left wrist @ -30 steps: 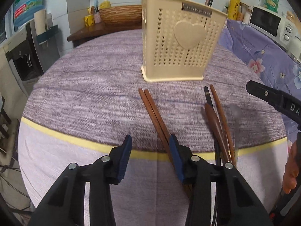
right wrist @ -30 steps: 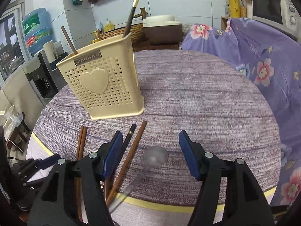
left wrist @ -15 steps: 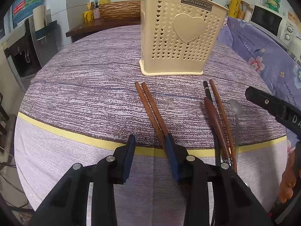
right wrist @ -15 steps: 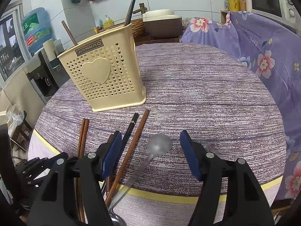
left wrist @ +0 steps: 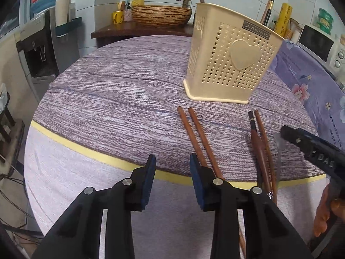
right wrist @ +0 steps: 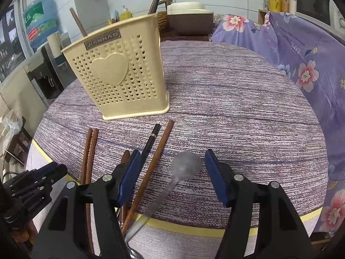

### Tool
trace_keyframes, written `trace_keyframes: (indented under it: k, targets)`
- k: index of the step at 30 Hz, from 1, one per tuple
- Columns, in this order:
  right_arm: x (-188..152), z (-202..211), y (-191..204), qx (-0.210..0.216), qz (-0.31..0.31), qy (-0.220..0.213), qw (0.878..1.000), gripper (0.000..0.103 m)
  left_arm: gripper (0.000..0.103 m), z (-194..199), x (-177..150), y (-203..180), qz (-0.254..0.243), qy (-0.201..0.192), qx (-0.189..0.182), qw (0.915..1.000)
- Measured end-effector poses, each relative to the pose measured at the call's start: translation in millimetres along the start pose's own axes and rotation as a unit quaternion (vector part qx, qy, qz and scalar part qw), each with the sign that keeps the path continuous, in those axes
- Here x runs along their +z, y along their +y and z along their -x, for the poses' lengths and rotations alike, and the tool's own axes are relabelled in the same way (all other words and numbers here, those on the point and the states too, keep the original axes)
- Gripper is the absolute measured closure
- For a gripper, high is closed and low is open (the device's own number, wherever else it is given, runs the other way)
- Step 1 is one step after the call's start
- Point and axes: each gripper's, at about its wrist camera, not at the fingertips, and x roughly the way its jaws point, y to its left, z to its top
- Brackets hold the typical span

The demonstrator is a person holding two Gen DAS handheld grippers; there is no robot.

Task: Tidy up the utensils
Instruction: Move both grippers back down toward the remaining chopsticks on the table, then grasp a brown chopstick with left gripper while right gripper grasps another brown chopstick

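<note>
A cream perforated utensil holder [left wrist: 230, 64] with a heart stands on the round table, also in the right wrist view [right wrist: 120, 79], with a few utensils standing in it. A pair of brown chopsticks [left wrist: 197, 133] lies in front of it. My left gripper [left wrist: 172, 168] is open and empty, its right finger just beside that pair. A black chopstick [right wrist: 151, 141], another brown chopstick [right wrist: 158, 153] and a clear plastic spoon [right wrist: 185, 165] lie to the right. My right gripper [right wrist: 172, 167] is open above the spoon's bowl, holding nothing.
The table [left wrist: 120, 99] has a purple woven cloth with a yellow band near its front edge. A purple floral cloth [right wrist: 301, 64] covers furniture at the right. A wooden side table with a wicker basket [left wrist: 161, 16] stands behind. A water dispenser [left wrist: 41, 43] is at the left.
The left gripper's jaws have narrowed and the view has swung left, so the holder now sits right of centre. The right gripper has edged forward over the spoon.
</note>
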Motion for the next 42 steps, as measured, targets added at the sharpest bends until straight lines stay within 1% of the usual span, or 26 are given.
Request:
trace_keyframes:
  k: [4,6,8,10,13,14,16,19,23,25,26,28,30,34,39,42]
  targets:
    - [4,-20,2,0.003,-0.017,0.034,0.999,0.060,0.069,-4,0,-4,-0.002,0.002,-0.005,1.0000]
    - [8,-20,4,-0.011,-0.024,0.031,0.999,0.064,0.069,-4,-1,-4,0.000,0.003,-0.006,1.0000]
    - [14,-23,5,-0.009,-0.038,0.042,0.998,0.070,0.069,-4,-2,-2,0.004,0.002,-0.007,1.0000]
    - [17,-24,10,-0.024,-0.032,0.040,0.998,0.072,0.069,-4,-2,1,0.006,0.001,-0.007,1.0000]
    - [21,-25,21,-0.046,-0.014,0.033,0.998,0.073,0.069,-2,-2,4,0.008,-0.001,-0.008,0.9999]
    - [22,-28,22,-0.047,-0.013,0.037,0.998,0.074,0.069,-2,-2,5,0.009,-0.002,-0.009,0.9999]
    - [22,-35,24,-0.048,-0.014,0.048,0.998,0.080,0.069,-2,-2,7,0.011,-0.002,-0.011,0.9999]
    - [19,-43,28,-0.052,-0.012,0.058,0.997,0.082,0.069,-3,-2,8,0.014,-0.001,-0.013,0.9998]
    - [22,-49,24,-0.057,-0.018,0.055,0.997,0.083,0.069,-6,-2,10,0.018,0.005,-0.018,0.9997]
    - [25,-52,22,-0.063,-0.024,0.051,0.996,0.090,0.069,-8,-1,9,0.020,0.005,-0.022,0.9995]
    - [26,-53,21,-0.064,-0.026,0.049,0.996,0.092,0.069,-8,1,7,0.020,0.004,-0.024,0.9995]
    - [25,-54,20,-0.057,-0.027,0.049,0.997,0.092,0.069,-9,4,2,0.017,0.002,-0.028,0.9995]
    - [23,-52,17,-0.041,-0.029,0.049,0.998,0.092,0.069,-10,8,-4,0.008,0.000,-0.026,0.9996]
    - [19,-49,16,-0.028,-0.027,0.048,0.998,0.092,0.069,-20,11,-13,0.002,0.009,-0.019,0.9998]
    - [19,-49,13,-0.015,-0.030,0.047,0.998,0.092,0.070,-27,11,-14,0.001,0.014,0.005,0.9999]
    - [20,-51,14,-0.013,-0.029,0.046,0.998,0.092,0.070,-27,11,-15,0.002,0.014,0.012,0.9998]
